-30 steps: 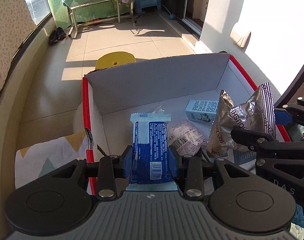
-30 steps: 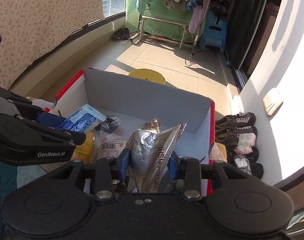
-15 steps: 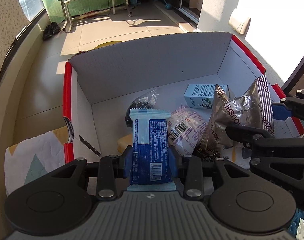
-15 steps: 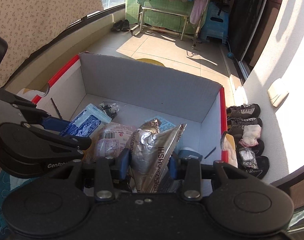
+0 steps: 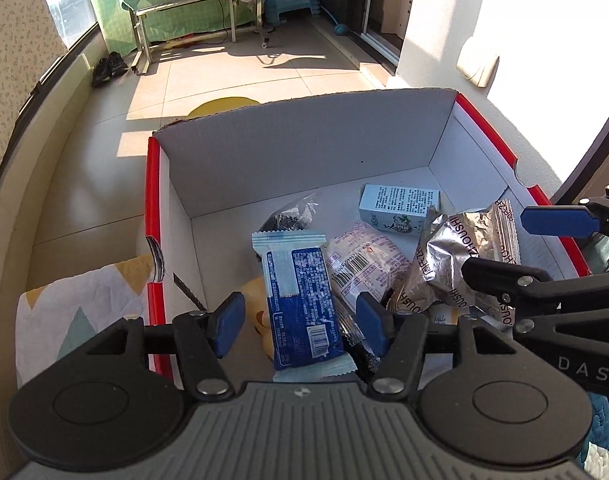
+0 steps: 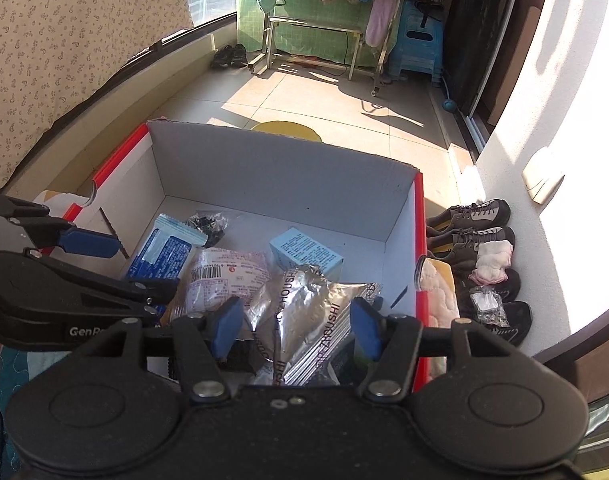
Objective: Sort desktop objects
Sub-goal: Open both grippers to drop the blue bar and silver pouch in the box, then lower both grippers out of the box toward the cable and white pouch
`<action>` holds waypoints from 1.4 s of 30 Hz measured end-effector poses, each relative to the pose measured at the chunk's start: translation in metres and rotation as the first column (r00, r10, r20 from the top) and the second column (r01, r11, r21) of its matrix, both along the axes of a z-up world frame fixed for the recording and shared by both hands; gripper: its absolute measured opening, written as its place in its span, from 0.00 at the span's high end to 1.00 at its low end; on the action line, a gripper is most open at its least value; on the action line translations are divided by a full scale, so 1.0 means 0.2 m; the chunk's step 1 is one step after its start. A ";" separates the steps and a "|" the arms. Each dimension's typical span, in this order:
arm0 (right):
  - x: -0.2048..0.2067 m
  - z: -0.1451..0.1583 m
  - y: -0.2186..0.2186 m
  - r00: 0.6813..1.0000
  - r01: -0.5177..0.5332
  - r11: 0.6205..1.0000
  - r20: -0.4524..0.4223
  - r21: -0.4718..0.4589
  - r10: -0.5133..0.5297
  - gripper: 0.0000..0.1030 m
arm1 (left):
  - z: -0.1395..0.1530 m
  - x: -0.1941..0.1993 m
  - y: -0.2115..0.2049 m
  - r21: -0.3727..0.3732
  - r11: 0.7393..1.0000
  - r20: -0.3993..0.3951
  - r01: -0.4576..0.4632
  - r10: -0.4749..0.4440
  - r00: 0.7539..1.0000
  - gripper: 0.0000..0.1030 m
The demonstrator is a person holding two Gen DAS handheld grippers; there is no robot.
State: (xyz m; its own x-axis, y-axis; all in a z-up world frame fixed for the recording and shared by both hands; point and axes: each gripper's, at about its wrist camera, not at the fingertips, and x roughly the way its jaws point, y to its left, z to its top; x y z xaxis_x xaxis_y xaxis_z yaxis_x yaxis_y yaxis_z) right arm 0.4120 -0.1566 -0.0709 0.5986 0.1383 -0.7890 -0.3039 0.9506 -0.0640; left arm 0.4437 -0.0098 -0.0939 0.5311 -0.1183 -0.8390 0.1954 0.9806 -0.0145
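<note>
A white cardboard box point(image 5: 304, 160) with red rims fills the space ahead of both pairs of fingers, its back wall standing upright and its floor strewn with packets. Beyond it lies a tiled floor point(image 5: 232, 72) in sunlight, with a yellow stool point(image 6: 286, 128) just behind the back wall and a green-draped rack point(image 6: 316, 12) farther off. Shoes point(image 6: 476, 224) sit on the floor to the right of the box in the right wrist view.

The left gripper point(image 5: 300, 322) has its fingers spread wide, and the blue snack bar point(image 5: 300, 300) lies between them without either blue pad touching it; it rests in the box on the things below. Just right of that bar lies a pink-white packet point(image 5: 364, 260) with a barcode, and ahead of it a small dark packet point(image 5: 288, 216). A yellow item point(image 5: 256, 304) peeks out beside the left finger, too hidden to name.

The right gripper point(image 6: 292, 326) is likewise wide open, with the crumpled silver foil bag point(image 6: 308, 320) lying loose between its fingers inside the box, clear of both pads. Ahead of those fingers a small pale blue carton point(image 6: 304, 254) lies on its side on the box floor.
</note>
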 end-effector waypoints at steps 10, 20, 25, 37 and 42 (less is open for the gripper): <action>-0.13 0.15 -0.04 0.999 -0.033 0.999 0.029 0.030 0.032 0.43 | 0.17 -0.12 -0.01 -0.005 1.000 0.045 0.010 -0.010 0.999 0.42; -0.31 0.32 -0.12 0.997 -0.045 0.998 0.065 0.050 0.042 0.43 | 0.38 -0.35 -0.04 0.002 0.999 0.109 0.032 -0.032 0.994 0.42; -0.42 0.39 -0.15 0.995 -0.057 0.997 0.089 0.055 0.052 0.40 | 0.46 -0.47 -0.07 0.012 0.999 0.134 0.046 -0.047 0.990 0.42; -0.64 0.44 -0.22 0.993 -0.064 0.995 0.100 0.081 0.056 0.38 | 0.50 -0.77 -0.12 -0.024 0.997 0.150 0.078 -0.073 0.986 0.42; -0.68 0.40 -0.25 0.997 -0.044 0.993 0.071 0.107 0.037 0.37 | 0.45 -0.90 -0.13 -0.027 0.995 0.149 0.092 -0.087 0.985 0.36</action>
